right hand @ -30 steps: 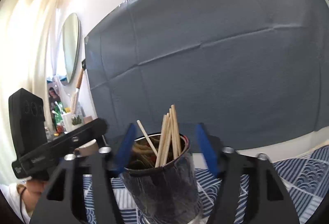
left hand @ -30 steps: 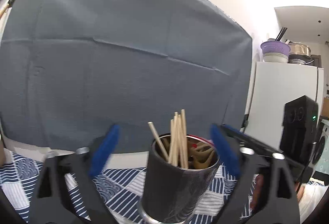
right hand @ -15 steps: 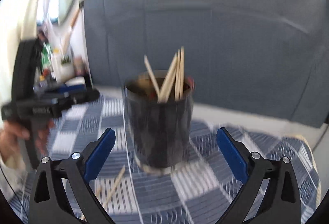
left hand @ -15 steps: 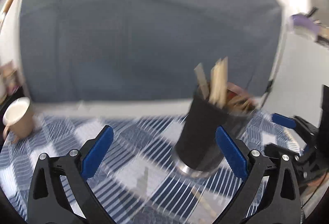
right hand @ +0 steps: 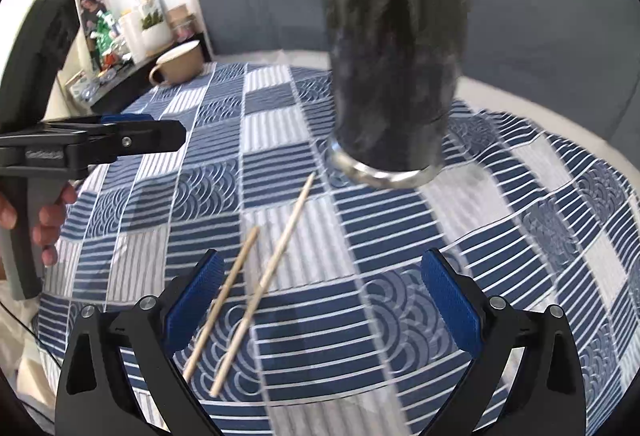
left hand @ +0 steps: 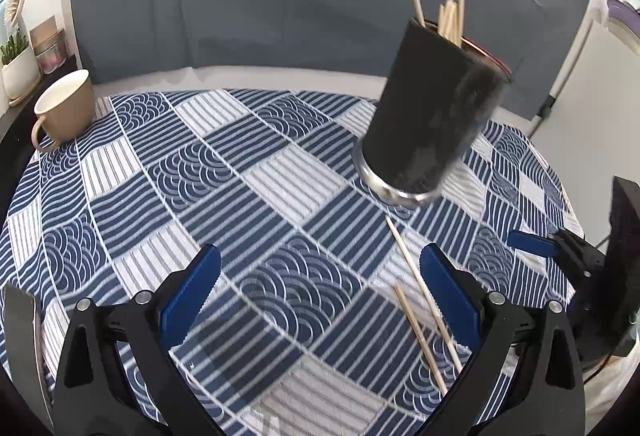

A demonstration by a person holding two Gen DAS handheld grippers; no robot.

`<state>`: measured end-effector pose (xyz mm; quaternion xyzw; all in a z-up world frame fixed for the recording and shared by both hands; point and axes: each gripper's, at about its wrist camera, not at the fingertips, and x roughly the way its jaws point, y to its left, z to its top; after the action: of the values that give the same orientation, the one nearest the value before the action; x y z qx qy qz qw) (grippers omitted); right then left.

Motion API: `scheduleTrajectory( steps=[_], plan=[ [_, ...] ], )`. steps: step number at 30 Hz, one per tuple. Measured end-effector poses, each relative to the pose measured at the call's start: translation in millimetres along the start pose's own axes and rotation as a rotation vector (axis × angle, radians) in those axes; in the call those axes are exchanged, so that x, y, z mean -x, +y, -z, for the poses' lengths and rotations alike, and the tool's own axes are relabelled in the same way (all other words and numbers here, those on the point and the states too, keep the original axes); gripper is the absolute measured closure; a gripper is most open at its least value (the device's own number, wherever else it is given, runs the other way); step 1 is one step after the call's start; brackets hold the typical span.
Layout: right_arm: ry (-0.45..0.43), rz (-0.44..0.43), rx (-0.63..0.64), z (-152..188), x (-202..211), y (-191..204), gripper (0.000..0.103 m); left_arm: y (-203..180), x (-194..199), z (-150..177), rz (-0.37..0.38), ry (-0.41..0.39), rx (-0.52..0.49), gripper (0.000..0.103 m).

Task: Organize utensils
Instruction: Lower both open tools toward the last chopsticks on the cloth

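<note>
The left hand-held gripper (left hand: pixel 320 300) hangs with jaws spread wide and nothing between them, over bare checked cloth (left hand: pixel 208 172). The right hand-held gripper (right hand: pixel 320 304) is likewise wide open and holds nothing. Two loose chopsticks (right hand: pixel 256 276) lie on the bench between its fingers, toward 9 o'clock. The dark utensil cup (right hand: pixel 394 76), with more chopsticks standing in it, stands at 12 o'clock, just beyond their far tips. A beige mug (left hand: pixel 66 110) sits at 10 o'clock at the bench's far edge. Open cloth lies between mug and cup.
</note>
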<state>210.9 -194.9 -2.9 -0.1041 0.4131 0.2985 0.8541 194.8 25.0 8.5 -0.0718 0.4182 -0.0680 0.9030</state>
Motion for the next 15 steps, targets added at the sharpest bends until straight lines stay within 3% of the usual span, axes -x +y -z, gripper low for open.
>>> scheduleTrajectory(
  steps=[7,13,15],
  plan=[
    [0.101,0.103,0.009,15,-23,1,0.009,-10,-6,28,0.022,0.061,-0.018,0.006],
    [0.09,0.136,-0.048,30,-17,-31,0.008,-23,-15,47,0.038,0.11,-0.036,0.006],
    [0.087,0.156,-0.083,30,-13,-41,0.008,-26,-23,50,0.075,0.157,-0.005,0.006]
  ],
)
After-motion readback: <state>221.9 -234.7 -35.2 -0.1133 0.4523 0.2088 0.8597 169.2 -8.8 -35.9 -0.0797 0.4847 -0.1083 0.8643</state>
